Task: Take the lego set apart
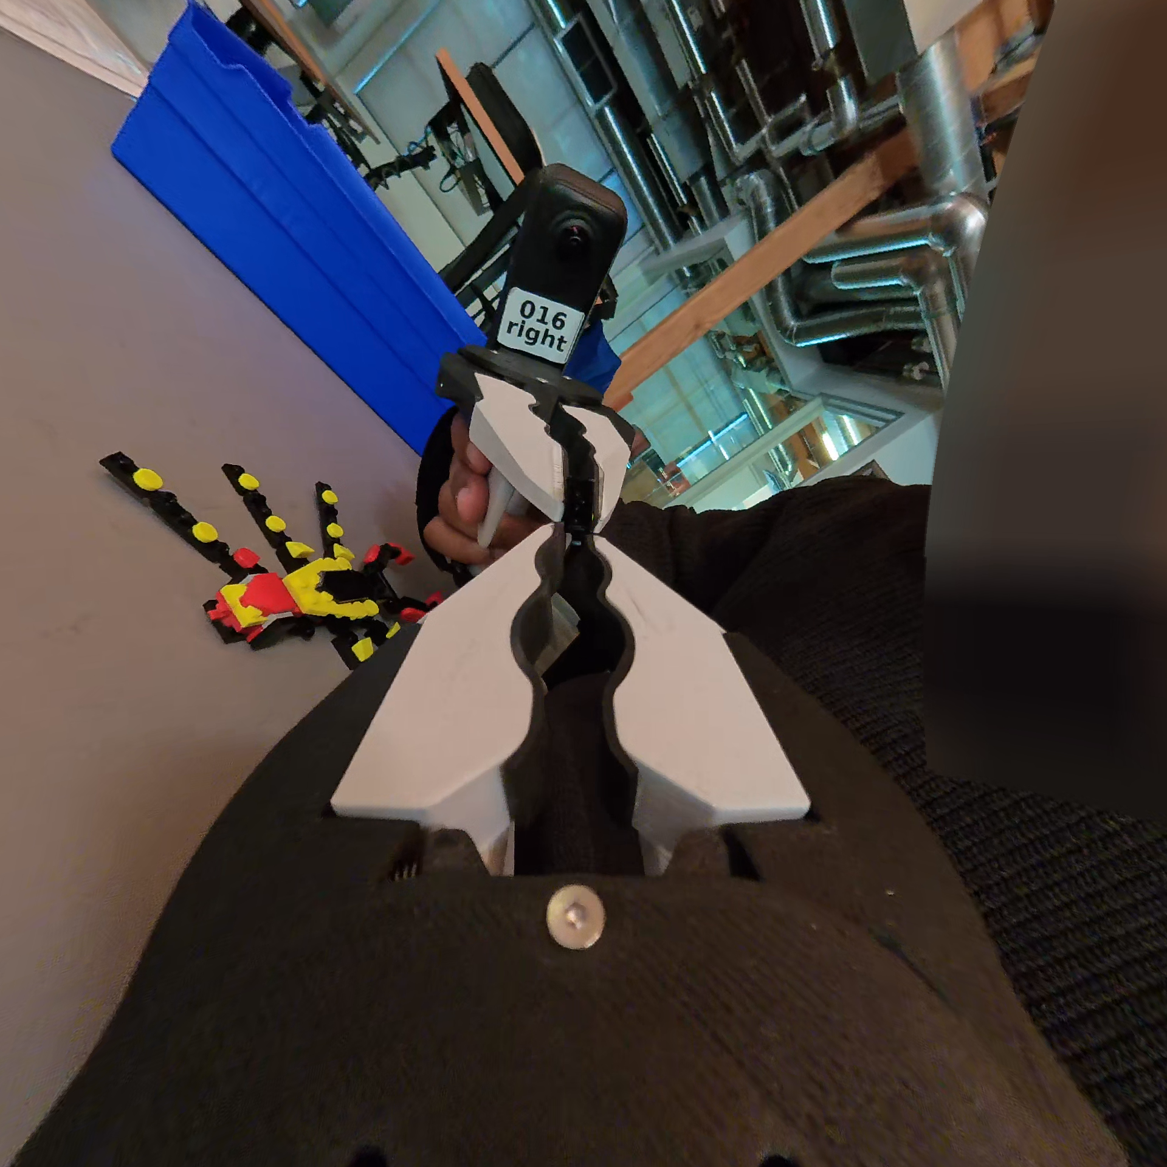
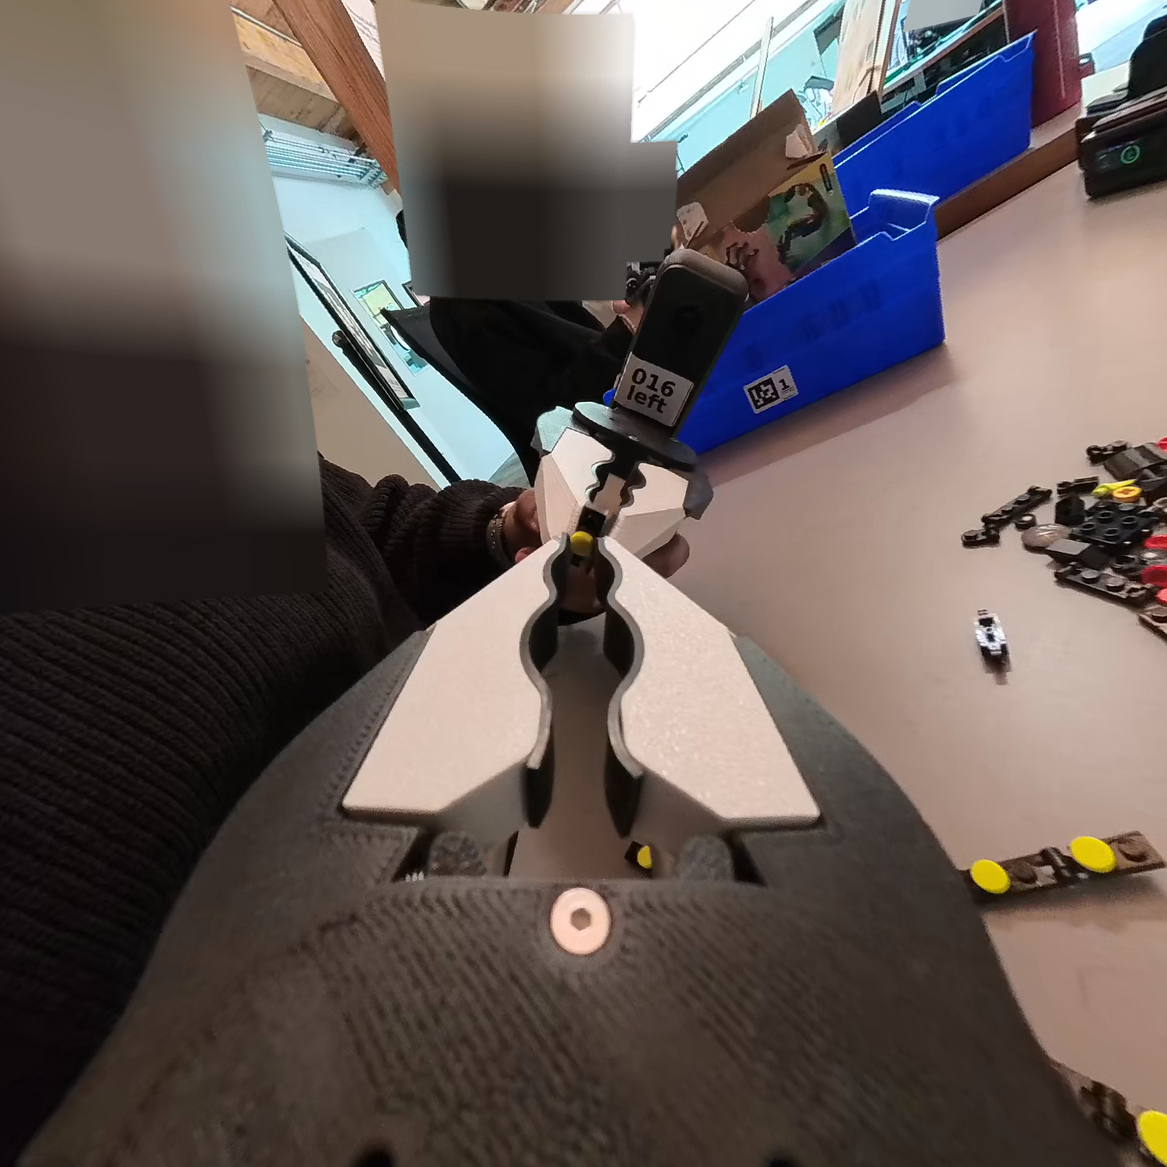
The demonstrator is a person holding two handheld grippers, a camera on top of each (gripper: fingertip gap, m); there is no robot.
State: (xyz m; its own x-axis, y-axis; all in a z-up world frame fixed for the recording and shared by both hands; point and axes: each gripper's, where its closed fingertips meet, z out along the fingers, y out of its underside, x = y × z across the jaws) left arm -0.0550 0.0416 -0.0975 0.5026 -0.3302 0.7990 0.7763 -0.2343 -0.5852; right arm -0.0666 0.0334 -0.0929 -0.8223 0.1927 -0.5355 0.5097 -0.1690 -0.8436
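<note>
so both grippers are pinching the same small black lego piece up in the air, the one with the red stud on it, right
Not quite: the stud is yellow, not red, as the right wrist view shows. The rest holds: the left gripper and the right gripper meet tip to tip, both shut on the small black lego piece above the table.

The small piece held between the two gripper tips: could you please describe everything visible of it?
The small piece is a short, narrow black plastic strip with a round yellow stud on the end facing the right wrist camera. It hangs in the air above the table, clamped tip to tip: the left gripper holds one end, the right gripper the other. In the left wrist view only its black side shows.
</note>
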